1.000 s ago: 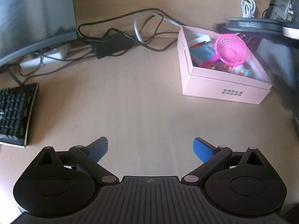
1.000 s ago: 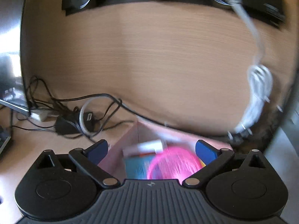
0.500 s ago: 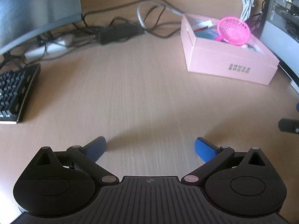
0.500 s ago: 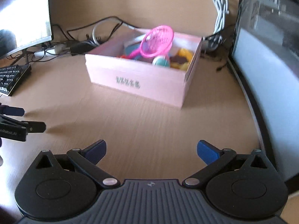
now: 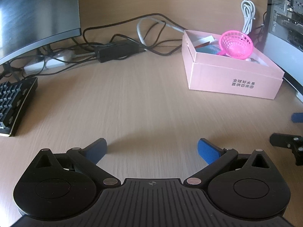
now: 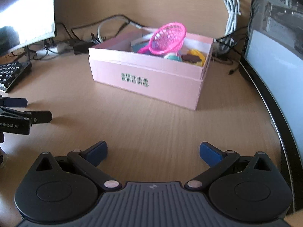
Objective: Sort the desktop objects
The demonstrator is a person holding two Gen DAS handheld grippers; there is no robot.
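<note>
A pink cardboard box (image 5: 233,77) (image 6: 151,79) stands on the wooden desk, filled with small toys. A bright pink toy basket (image 5: 236,44) (image 6: 167,38) lies tilted on top of them, beside a yellow toy (image 6: 196,57) and a teal ball (image 6: 171,57). My left gripper (image 5: 152,150) hovers low over bare desk, open and empty, well short of the box. My right gripper (image 6: 153,152) is also open and empty, with the box ahead of it. Each gripper's fingers (image 5: 297,117) (image 6: 17,102) show at the edge of the other's view.
A curved monitor (image 5: 36,13) and a black keyboard (image 5: 13,102) sit at the left. A tangle of cables and a black power adapter (image 5: 117,50) lie along the back wall. A white coiled cable (image 5: 248,17) hangs there, and a computer case (image 6: 274,43) stands at the right.
The right gripper has pulled back and down from above the box to desk level in front of it. The left gripper has also drawn back and lowered. The pink basket stays in the box.
</note>
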